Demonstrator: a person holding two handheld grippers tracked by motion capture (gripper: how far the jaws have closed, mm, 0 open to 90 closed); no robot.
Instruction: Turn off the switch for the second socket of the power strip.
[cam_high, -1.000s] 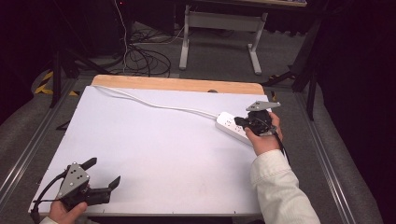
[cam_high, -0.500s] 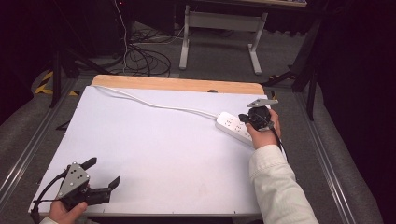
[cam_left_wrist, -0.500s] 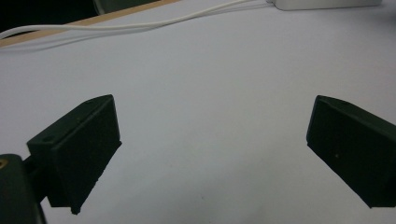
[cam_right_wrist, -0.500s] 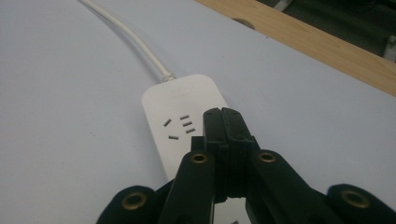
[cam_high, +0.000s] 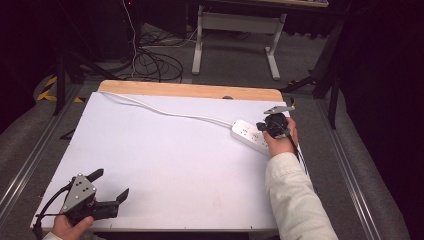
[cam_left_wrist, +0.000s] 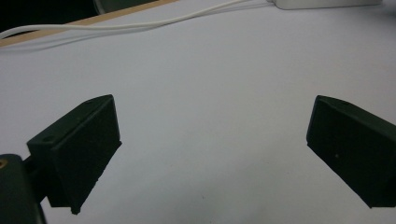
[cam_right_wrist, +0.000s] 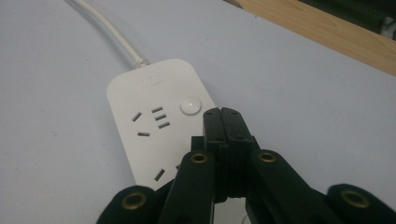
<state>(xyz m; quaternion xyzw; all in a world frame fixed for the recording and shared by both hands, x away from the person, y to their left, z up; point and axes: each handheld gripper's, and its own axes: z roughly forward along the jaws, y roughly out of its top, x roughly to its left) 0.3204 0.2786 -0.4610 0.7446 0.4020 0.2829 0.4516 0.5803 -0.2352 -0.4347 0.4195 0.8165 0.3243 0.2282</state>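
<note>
Closed gripper poised over power strip's switch

At the table's near-left corner the left gripper (cam_high: 107, 196) rests, jaws spread wide and empty, well apart from the work. The white power strip (cam_right_wrist: 156, 114) lies toward the far right, its long axis running from its cord (cam_high: 165, 111) rightward and nearer; the right gripper (cam_right_wrist: 223, 116), jaws pressed together, holding nothing, hovers just beside its round button (cam_right_wrist: 190, 106).

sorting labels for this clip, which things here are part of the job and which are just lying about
In the job:
- power strip, round button
- right gripper, jaws shut by the button

Lying about:
- left gripper, open, idle
- floor cables
- metal stand
</note>
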